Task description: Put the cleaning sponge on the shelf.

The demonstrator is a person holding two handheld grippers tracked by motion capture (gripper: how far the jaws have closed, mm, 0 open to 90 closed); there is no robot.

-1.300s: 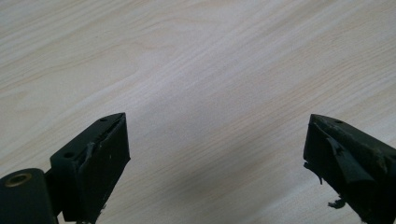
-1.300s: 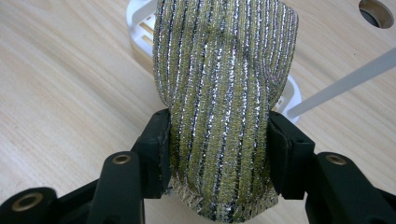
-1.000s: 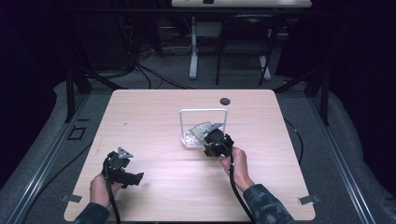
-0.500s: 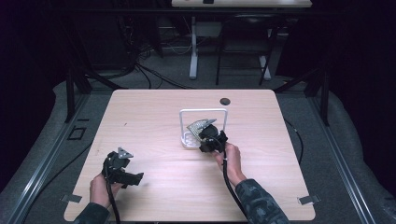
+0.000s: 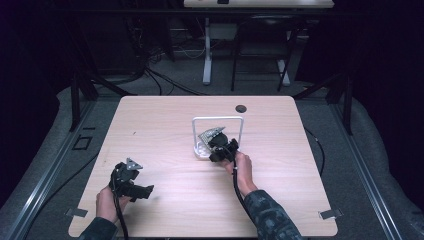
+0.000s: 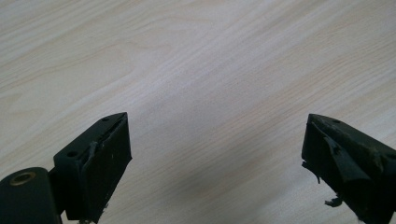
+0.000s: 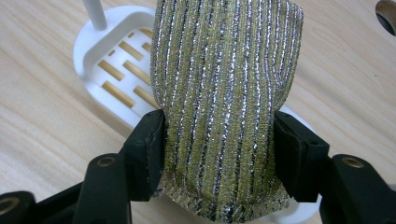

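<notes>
Over the white slotted stand [image 7: 116,74] at mid-table, the right gripper [image 7: 217,140] pinches a glittery gold-and-silver striped cloth [image 7: 224,84], seemingly light, limp, best held mid-width, while the left gripper [image 6: 215,163] gapes wide, empty.

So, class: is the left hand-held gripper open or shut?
Open. The left hand-held gripper has its jaws standing wide apart, with bare wooden table between them.

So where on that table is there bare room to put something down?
The far left stretch of the table is bare, as is the right side beyond the white rack and the near middle between the two hands. It is crowded around the rack, where the right hand-held gripper holds the glittery cloth.
</notes>
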